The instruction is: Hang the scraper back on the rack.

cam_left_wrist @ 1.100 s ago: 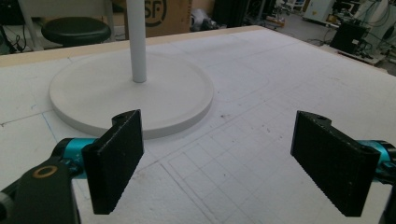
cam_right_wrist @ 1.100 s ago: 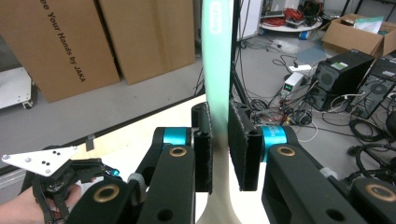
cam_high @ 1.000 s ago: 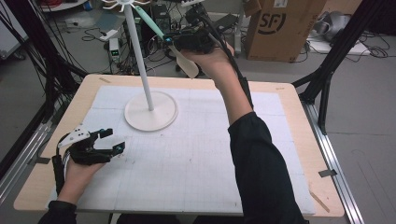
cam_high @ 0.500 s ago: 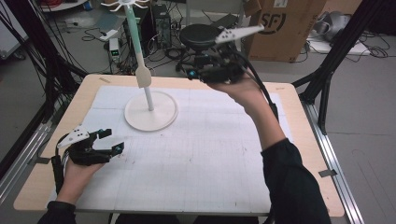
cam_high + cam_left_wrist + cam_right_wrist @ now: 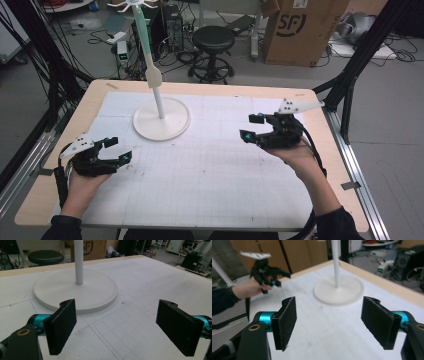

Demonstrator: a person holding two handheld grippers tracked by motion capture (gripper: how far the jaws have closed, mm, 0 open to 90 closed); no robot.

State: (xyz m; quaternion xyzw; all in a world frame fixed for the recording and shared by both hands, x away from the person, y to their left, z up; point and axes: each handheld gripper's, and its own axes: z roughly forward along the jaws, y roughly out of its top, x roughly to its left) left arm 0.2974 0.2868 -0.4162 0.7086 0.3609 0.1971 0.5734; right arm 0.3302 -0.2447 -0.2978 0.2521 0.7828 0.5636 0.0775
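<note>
A white stand with a round base (image 5: 161, 120) rises at the back left of the mat. From its hooked top hangs a utensil (image 5: 153, 77) with a pale green handle and a cream blade, close against the pole. My right gripper (image 5: 251, 127) hovers low over the right side of the mat, well away from the stand. Its jaws have just been opening and nothing is between them (image 5: 329, 322). My left gripper (image 5: 118, 149) rests near the front left, open and empty (image 5: 120, 322), facing the base (image 5: 75, 292).
A white gridded mat (image 5: 210, 170) covers most of the wooden table. Behind the table stand a black stool (image 5: 214, 40) and a cardboard box (image 5: 305, 27). Black frame struts flank both sides. The left hand and its gripper (image 5: 265, 270) show in the right gripper view.
The right hand has come down and away from the stand to the right side of the mat, jaws opened. The utensil it held now hangs on the stand. The left hand has kept still.
</note>
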